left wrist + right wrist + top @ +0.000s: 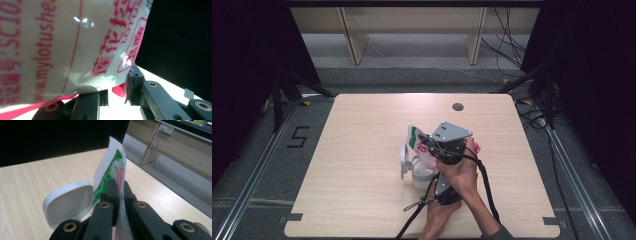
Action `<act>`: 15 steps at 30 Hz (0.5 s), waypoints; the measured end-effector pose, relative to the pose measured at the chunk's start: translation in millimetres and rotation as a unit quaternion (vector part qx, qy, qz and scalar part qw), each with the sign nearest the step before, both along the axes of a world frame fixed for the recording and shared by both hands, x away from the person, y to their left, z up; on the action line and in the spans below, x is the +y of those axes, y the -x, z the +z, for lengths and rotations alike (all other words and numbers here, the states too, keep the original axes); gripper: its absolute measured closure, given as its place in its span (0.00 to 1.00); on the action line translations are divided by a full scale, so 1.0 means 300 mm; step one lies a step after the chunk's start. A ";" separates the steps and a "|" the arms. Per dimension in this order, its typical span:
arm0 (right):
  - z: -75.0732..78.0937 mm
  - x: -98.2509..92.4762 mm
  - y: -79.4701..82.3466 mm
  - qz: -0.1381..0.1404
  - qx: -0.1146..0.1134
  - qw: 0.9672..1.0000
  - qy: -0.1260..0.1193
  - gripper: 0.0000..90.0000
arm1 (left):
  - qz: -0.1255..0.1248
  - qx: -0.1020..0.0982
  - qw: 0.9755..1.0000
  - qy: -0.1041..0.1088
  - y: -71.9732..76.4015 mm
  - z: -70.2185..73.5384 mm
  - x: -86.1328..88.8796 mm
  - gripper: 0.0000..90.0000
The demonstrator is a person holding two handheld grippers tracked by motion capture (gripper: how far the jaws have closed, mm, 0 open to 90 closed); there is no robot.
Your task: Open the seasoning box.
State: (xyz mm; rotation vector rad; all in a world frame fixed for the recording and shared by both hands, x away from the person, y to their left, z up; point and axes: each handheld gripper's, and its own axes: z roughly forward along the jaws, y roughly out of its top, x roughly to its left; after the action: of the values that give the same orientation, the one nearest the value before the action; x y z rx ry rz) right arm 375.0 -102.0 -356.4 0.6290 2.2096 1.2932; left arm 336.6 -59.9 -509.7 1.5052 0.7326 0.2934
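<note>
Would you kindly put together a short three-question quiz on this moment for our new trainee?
1. True or false: the right hand-held gripper is clamped shut on the top edge of the plastic bag.
2. Multiple choice: the hinged lid of the white container is A) closed, B) flipped open, C) lying apart on the table.
3. Short answer: what colour is the print on the bag in the left gripper view, above the left hand-held gripper?

Key
1. True: the jaws pinch the thin bag edge between them.
2. B: it stands open beside the bag.
3. Red, on white film.
</note>
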 end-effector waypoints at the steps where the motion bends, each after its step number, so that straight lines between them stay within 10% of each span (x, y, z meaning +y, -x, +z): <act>1: 0.000 -0.002 -0.003 -0.002 -0.012 1.000 0.000 1.00 | 0.000 0.001 1.000 0.001 0.001 0.000 -0.001 0.83; 4: 0.001 -0.005 -0.004 -0.001 -0.003 1.000 -0.002 1.00 | 0.002 0.005 0.999 -0.034 0.005 0.006 0.011 0.83; 7: 0.003 -0.009 -0.001 -0.007 -0.002 1.000 -0.007 1.00 | 0.004 0.000 1.000 0.001 0.001 0.001 -0.003 0.83; 15: 0.004 -0.008 -0.001 -0.007 -0.002 1.000 -0.003 1.00 | 0.000 -0.001 1.000 -0.006 0.003 0.003 -0.001 0.83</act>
State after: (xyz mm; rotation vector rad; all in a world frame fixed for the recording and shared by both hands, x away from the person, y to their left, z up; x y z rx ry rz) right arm 375.2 -104.3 -355.1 0.6425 2.1957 1.2949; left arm 335.6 -60.2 -508.8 1.5159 0.7303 0.2990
